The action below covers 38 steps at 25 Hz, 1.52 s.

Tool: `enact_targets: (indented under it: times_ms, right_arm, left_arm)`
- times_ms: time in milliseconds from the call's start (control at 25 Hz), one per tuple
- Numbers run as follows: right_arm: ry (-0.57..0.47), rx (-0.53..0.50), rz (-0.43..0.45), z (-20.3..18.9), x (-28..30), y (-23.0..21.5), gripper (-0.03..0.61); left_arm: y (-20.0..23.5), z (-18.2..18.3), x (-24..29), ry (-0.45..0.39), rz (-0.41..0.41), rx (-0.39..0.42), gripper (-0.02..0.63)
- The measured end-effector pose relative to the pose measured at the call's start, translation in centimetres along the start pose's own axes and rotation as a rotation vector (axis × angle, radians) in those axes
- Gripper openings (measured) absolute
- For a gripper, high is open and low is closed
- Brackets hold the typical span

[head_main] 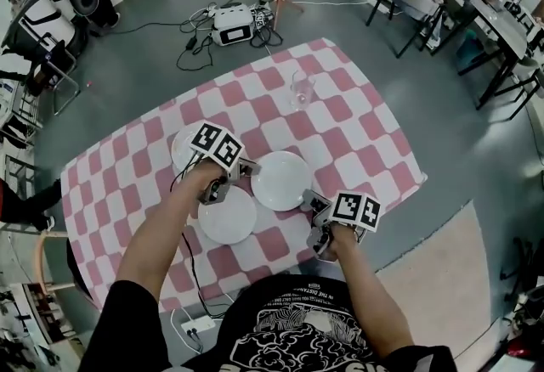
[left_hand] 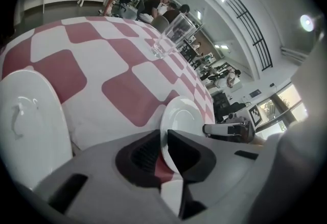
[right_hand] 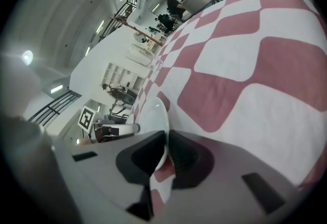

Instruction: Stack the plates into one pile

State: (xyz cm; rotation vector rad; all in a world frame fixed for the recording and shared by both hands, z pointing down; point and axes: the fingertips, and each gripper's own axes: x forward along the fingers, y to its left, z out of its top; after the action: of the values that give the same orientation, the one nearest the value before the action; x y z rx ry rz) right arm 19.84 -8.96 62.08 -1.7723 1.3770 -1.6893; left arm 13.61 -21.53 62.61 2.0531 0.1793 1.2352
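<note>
**Both grippers pinching the middle plate**

Head view. Three white plates are lying apart on the checked tablecloth (head_main: pixel 357 132), so no pile is started yet. The far plate (head_main: pixel 180 151) is sitting left of centre, half under my left marker cube. The near plate (head_main: pixel 227 216) is lying just below centre, and the middle plate (head_main: pixel 281 180) is at centre. My left gripper (head_main: pixel 252 168) is biting the middle plate's left rim. My right gripper (head_main: pixel 309 202) is biting its lower-right rim. I am taking it by two roughly opposite edges, I judge, so it comes up level and does not tip. Both forearms are reaching up from the bottom of the frame, the left stretched long, the right shorter. Both grippers are pointing down at the table. A glass (head_main: pixel 302 88) is standing at upper centre, well apart.

Left gripper view. My jaws are standing narrow, pads pressing on the rim of the middle plate (left_hand: pixel 181 118). The far plate (left_hand: pixel 30 126) is filling the left edge and the glass (left_hand: pixel 171 39) is standing at upper centre. The right gripper (left_hand: pixel 209 129) is showing beyond the plate, right of centre.

Right gripper view. These jaws are nearly together too, clamping the same plate's rim (right_hand: pixel 153 115). The left gripper (right_hand: pixel 130 128) is showing beyond it, left of centre.
</note>
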Motion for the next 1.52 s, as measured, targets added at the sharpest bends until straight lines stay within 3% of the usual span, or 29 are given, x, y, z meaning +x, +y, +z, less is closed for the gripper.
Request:
enact_targets:
  times_ms: [400,720,1520]
  right_arm:
    - [0.016,-0.009,0.075,0.7,0.2,2.0,0.026]
    - [0.061,-0.073,0.128,0.6,1.2,4.8,0.026]
    - [0.301,-0.258,0.209,-4.1,4.9,9.6,0.026]
  left_arm:
    - [-0.3,0.0,-2.5,-0.087,-0.003,-0.093,0.037]
    - [0.0,-1.1,-5.7,-0.162,0.034,-0.144,0.037]
    - [2.0,-9.4,-11.3,-0.342,0.122,-0.356,0.037]
